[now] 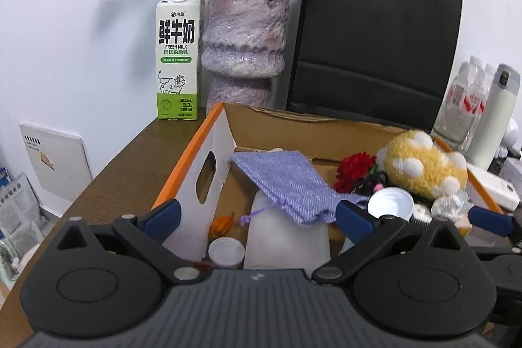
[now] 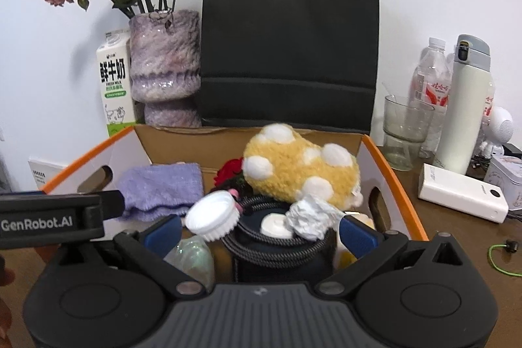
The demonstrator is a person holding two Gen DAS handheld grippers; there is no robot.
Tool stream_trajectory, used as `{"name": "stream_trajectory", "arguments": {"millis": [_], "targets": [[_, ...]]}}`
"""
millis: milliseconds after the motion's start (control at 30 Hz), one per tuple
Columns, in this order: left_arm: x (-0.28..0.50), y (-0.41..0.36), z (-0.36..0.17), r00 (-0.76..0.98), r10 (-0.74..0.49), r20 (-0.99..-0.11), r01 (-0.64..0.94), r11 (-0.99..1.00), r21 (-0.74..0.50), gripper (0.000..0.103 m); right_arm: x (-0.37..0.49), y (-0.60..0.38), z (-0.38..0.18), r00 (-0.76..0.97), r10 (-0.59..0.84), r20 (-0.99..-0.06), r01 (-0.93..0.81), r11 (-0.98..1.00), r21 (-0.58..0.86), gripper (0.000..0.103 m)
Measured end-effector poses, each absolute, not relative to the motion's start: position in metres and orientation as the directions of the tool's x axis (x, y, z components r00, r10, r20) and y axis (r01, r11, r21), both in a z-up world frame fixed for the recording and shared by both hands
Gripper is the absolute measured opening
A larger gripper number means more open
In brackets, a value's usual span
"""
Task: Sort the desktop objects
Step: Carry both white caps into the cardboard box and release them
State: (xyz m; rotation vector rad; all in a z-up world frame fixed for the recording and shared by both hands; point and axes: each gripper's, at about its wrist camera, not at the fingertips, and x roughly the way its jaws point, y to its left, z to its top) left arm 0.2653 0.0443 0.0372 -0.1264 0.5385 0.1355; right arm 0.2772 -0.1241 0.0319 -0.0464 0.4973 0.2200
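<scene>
Both the left tongs [image 1: 257,214] and the right tongs [image 2: 261,229] hang spread wide and empty over the cardboard box [image 2: 385,158]; the purple pouch [image 1: 287,181], yellow plush [image 2: 300,165] and crumpled paper [image 2: 310,217] lie inside just ahead.

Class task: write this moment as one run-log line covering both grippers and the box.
left gripper: open, empty, over box | right gripper: open, empty | cardboard box: purple pouch, yellow plush toy inside
</scene>
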Motion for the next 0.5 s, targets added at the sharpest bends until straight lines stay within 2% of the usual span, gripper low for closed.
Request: {"name": "stream_trajectory", "arguments": {"millis": [133,267,333,500], "targets": [[0.255,0.044,0.038,0.855,0.102,-0.509,-0.163,0.984,-0.078,0.103,0.267,-0.129,0.030,0.863,0.188,-0.470,-0.209,0.978,0.007,0.103],[0.229,0.049,0.050,0.907,0.054,-0.418,-0.135,0.977,-0.167,0.103,0.251,-0.141,0.036,0.879,0.190,-0.438,-0.200,0.980,0.025,0.103],[0.218,0.048,0.056,0.919,0.061,-0.389,-0.136,0.976,-0.169,0.103,0.241,-0.148,0.039,0.884,0.196,-0.425,-0.198,0.979,0.040,0.103],[0.202,0.045,0.051,0.900,0.078,-0.428,-0.148,0.980,-0.134,0.103,0.214,-0.158,0.040,0.883,0.202,-0.425,-0.206,0.978,0.035,0.103]]}}
